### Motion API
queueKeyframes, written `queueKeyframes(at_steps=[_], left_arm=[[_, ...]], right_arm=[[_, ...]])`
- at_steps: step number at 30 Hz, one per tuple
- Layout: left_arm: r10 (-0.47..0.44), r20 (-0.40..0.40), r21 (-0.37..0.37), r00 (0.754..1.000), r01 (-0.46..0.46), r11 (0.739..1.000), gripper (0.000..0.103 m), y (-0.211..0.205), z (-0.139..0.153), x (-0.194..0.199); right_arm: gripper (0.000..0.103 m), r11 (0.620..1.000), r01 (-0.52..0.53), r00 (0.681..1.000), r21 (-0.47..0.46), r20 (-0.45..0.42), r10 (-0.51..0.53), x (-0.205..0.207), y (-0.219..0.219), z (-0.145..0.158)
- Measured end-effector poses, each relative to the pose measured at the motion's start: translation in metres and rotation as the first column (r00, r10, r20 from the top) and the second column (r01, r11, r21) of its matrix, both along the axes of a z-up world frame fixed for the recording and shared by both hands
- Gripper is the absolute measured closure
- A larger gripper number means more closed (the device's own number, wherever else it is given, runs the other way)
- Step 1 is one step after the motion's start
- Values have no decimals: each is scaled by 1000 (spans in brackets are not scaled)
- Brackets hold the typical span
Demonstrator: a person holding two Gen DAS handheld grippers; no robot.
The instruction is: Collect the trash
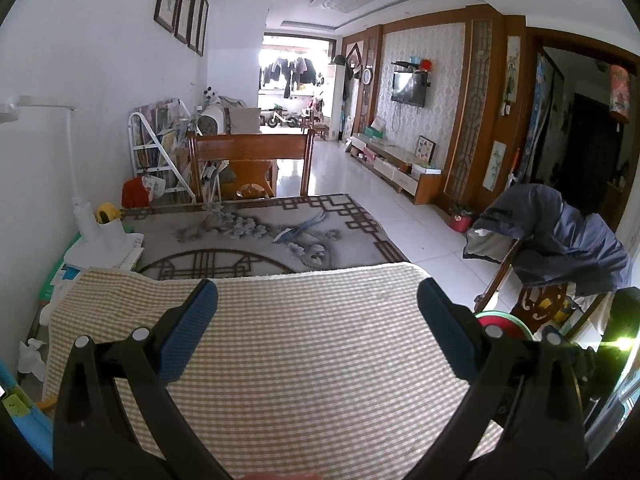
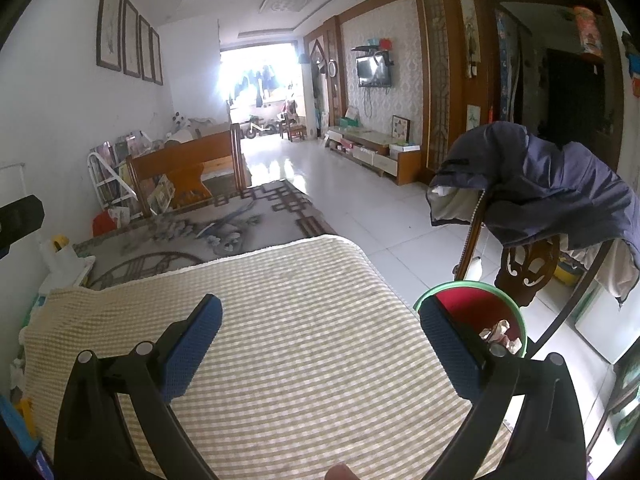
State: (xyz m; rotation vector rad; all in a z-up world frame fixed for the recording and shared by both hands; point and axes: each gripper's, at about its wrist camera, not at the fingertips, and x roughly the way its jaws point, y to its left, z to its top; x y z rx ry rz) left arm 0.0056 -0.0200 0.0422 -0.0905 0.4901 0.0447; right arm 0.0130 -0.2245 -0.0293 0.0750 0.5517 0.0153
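My left gripper [image 1: 318, 294] is open and empty above a yellow checked cloth [image 1: 304, 360] on the table. My right gripper [image 2: 320, 310] is open and empty above the same cloth [image 2: 280, 340]. A red bin with a green rim [image 2: 472, 300] stands on the floor off the table's right edge, with crumpled paper trash [image 2: 498, 330] inside. Its rim shows in the left wrist view [image 1: 508, 318] behind the right finger. Crumpled white tissue [image 1: 32, 358] lies at the cloth's left edge. The left gripper's body [image 2: 18, 216] shows at the far left of the right wrist view.
A patterned grey mat [image 1: 256, 236] covers the table beyond the cloth. A white desk lamp [image 1: 92, 228] and books stand at the left. A wooden chair [image 1: 248, 160] stands at the far end. A chair draped with a dark jacket [image 2: 552, 192] stands right of the bin.
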Motion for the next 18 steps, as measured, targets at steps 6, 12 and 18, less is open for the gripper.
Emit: queueKeyframes(at_steps=[6, 12, 18], left_arm=[[-6, -18, -2, 1000, 6, 1000, 5, -1, -4, 5], [-4, -20, 22, 1000, 4, 1000, 5, -5, -10, 9], [-55, -95, 19, 994, 57, 998, 5, -3, -33, 16]], right_arm=[[7, 1000, -2, 1000, -1, -14, 2, 4, -2, -5], [7, 1000, -16, 998, 7, -66, 16, 15, -3, -17], [7, 998, -63, 982, -32, -178, 56, 54, 2, -62]])
